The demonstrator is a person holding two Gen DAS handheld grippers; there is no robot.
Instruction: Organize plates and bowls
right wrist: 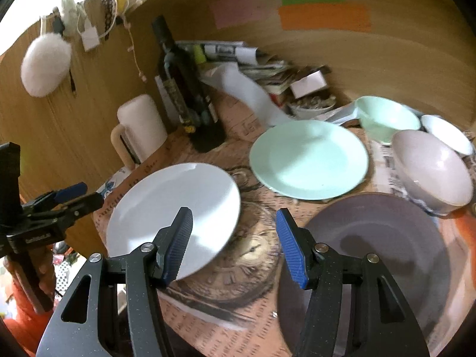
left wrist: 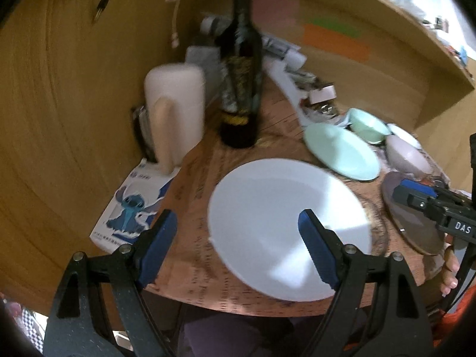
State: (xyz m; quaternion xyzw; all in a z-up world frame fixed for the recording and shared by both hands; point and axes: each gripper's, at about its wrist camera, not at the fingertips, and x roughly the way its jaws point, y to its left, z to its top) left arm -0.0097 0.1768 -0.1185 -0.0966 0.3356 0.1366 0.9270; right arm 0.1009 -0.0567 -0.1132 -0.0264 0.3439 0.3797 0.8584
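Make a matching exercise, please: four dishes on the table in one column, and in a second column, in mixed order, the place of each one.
Things:
1. white plate
2. mint-green plate
3. mauve plate
4. mint-green bowl

Places:
A. far right, behind the pink bowl
B. near edge, right side, in front of the pink bowl
C. near edge, left side, before the dark bottle
D. middle of the table, behind the other two plates

Pairs: 1-C, 2-D, 3-B, 4-A
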